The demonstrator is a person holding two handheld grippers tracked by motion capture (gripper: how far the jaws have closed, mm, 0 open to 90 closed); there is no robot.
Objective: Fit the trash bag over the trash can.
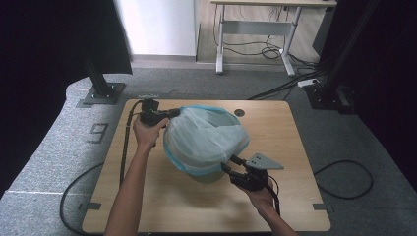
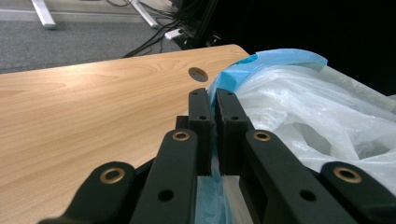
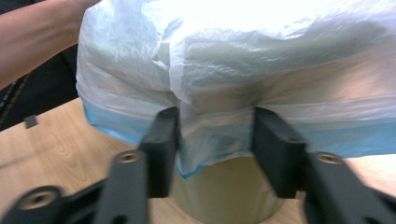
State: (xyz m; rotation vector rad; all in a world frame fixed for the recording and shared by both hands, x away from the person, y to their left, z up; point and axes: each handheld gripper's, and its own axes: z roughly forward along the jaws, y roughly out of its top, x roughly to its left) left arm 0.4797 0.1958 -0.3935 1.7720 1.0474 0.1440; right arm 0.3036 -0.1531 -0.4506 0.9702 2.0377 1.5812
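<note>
Bag liner (image 1: 204,135) over bin (image 1: 206,175) on bench (image 1: 162,201)
Left hand-held gripper (image 2: 212,100) clamps the liner's blue hem; right hand-held gripper (image 3: 215,135) half-wide, liner fold between jaws, unpinched.

High view looks down; both tool views closely share the bag (image 1: 204,135).

Dim dark edges; glare on bag (image 3: 261,28); rt view blurry.

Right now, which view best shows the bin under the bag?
The right gripper view: the pale bin stands close below the bag's blue hem. The high view gives a sliver of it; the left gripper view shows bag, no bin.
</note>
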